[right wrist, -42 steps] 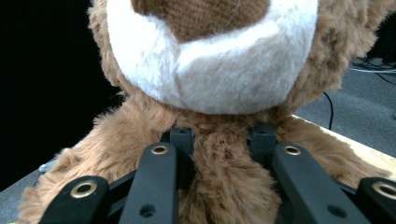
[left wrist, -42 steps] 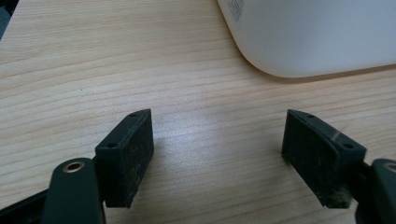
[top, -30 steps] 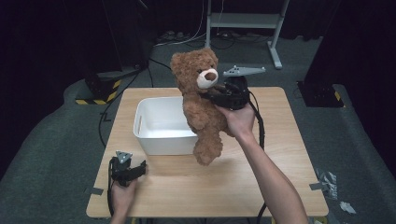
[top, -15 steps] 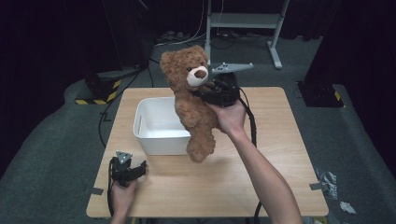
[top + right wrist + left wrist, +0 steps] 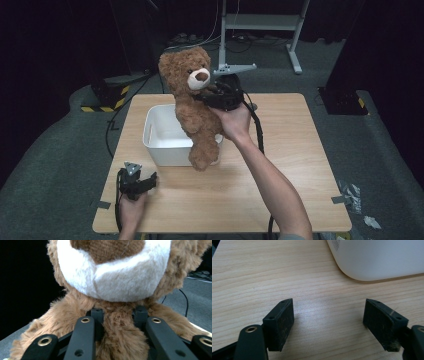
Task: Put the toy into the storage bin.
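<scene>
I am holding the teddy bear (image 5: pixel 192 107) up off the table with my right gripper (image 5: pixel 216 96), whose jaws are pinching in tightly on a fold of fur at its chest, just under the white muzzle. In the right gripper view the bear (image 5: pixel 112 290) is pressing right up against the jaws, with dark floor off to either side. The bear is hanging upright from my right gripper, its feet dangling below the jaws over the near right corner of the white tub (image 5: pixel 165 135); one foot is overlapping the tub's rim, though I cannot tell whether it is touching. Beyond the right gripper, away from the bear, the wooden table (image 5: pixel 300 150) is lying bare out to its edge.

My left gripper (image 5: pixel 136 181) is resting low by the near left edge of the table, its jaws standing wide apart with nothing between them. Ahead of those jaws the tub's (image 5: pixel 377 257) rounded corner is sitting near, with bare wood (image 5: pixel 262 272) between.
</scene>
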{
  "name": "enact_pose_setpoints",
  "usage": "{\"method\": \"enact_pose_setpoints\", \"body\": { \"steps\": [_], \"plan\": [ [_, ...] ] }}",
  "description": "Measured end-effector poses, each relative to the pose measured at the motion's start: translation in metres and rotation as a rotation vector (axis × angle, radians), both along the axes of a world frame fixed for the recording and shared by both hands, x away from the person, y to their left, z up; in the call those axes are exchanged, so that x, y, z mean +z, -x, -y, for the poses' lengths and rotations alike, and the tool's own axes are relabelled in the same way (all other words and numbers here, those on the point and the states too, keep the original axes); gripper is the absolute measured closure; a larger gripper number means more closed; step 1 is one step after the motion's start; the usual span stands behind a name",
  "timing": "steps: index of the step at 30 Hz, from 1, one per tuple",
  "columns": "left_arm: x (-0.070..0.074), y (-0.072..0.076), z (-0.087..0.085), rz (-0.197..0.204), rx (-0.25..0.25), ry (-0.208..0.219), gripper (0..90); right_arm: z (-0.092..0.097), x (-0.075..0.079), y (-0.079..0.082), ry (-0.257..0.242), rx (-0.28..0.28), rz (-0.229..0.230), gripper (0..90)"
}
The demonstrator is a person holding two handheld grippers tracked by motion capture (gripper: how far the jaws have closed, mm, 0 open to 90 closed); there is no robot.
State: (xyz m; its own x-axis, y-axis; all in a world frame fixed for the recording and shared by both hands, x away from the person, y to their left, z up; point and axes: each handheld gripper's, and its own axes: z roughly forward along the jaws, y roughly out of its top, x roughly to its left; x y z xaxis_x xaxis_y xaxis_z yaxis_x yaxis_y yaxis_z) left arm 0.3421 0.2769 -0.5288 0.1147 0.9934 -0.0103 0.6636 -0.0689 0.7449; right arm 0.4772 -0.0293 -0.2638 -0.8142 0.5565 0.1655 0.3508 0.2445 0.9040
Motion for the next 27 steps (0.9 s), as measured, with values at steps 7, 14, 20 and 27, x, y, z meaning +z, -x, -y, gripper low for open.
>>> {"method": "enact_pose_setpoints", "body": {
  "steps": [7, 14, 20, 27],
  "plan": [
    [0.0, 0.0, -0.001, 0.0, -0.007, -0.007, 24.6, -0.014, -0.005, -0.007, -0.003, 0.02, 0.01, 71.2],
    [0.0, 0.0, 0.0, 0.003, -0.002, -0.003, 24.5, -0.022, -0.002, -0.011, 0.003, 0.009, 0.007, 71.2],
    [0.0, -0.001, 0.0, 0.002, -0.002, -0.003, 24.5, -0.03, -0.002, -0.015, -0.001, 0.003, -0.002, 71.2],
    [0.0, -0.001, 0.0, 0.003, -0.001, -0.004, 24.5, -0.034, -0.01, -0.024, -0.018, -0.016, -0.012, 71.0]
  ]
}}
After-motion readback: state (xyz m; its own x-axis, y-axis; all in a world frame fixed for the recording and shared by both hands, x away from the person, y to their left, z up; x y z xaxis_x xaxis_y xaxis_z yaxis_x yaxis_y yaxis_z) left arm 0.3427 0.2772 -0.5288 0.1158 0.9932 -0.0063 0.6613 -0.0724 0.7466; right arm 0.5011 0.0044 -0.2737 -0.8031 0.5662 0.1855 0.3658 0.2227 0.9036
